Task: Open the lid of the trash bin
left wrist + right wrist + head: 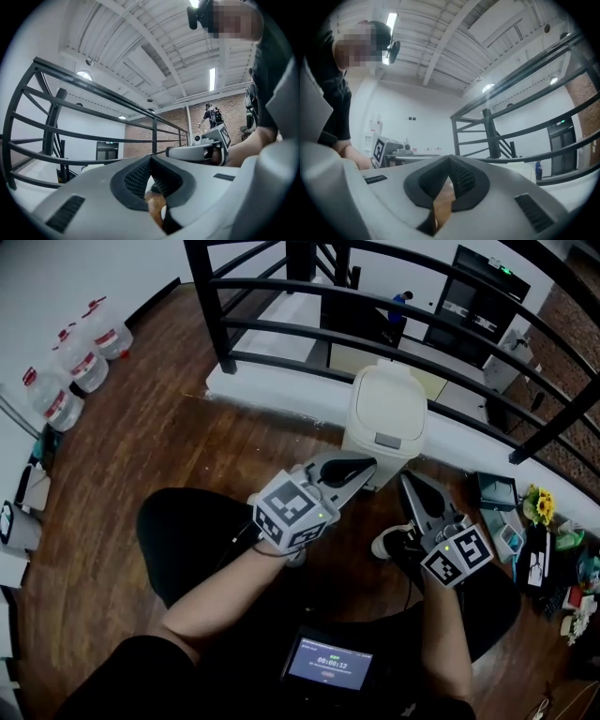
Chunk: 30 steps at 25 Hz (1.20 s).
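The cream trash bin (pixel 387 420) stands on the wood floor against the white ledge below the railing, its lid down. My left gripper (pixel 361 466) is shut with nothing in it, its tips just in front of the bin's lower left side. To its right, my right gripper (pixel 406 480) is also shut and holds nothing, tips close to the bin's lower right. In the left gripper view the closed jaws of the left gripper (pixel 150 160) point up toward the railing, with the right gripper (pixel 206 147) beyond. The right gripper view shows the right gripper (pixel 450 160) with its jaws together.
A black metal railing (pixel 281 292) runs behind the bin. Several water bottles (pixel 80 362) sit at the far left. Small items, a box (pixel 495 490) and yellow flowers (pixel 541 506) lie at the right. A shoe (pixel 388 543) and a screen device (pixel 328 661) are near my body.
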Each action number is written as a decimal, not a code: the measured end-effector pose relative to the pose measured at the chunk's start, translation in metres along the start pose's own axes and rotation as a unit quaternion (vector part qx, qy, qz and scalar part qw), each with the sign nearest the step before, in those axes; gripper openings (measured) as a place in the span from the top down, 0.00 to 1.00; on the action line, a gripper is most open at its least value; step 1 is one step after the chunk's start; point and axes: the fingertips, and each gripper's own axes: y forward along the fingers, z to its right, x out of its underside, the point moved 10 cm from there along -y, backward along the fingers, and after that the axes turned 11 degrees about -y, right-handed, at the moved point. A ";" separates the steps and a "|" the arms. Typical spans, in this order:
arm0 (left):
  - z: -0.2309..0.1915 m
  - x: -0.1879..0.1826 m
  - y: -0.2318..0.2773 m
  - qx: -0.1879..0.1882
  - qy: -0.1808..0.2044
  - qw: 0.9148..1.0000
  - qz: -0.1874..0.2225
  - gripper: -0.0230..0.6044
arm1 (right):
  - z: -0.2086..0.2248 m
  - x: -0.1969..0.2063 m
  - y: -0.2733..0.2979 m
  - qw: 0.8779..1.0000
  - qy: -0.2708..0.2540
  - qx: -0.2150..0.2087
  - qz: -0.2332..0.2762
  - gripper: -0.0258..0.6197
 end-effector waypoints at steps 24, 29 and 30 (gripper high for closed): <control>0.030 0.056 -0.018 0.030 -0.010 0.999 -0.013 0.90 | -0.043 0.031 -0.026 1.000 -0.017 -0.005 0.008 0.93; 0.027 0.059 -0.019 0.026 -0.012 0.999 -0.020 0.90 | -0.043 0.033 -0.025 1.000 -0.015 -0.007 0.007 0.93; 0.028 0.060 -0.019 0.027 -0.012 0.999 -0.020 0.90 | -0.044 0.033 -0.025 1.000 -0.016 -0.008 0.007 0.93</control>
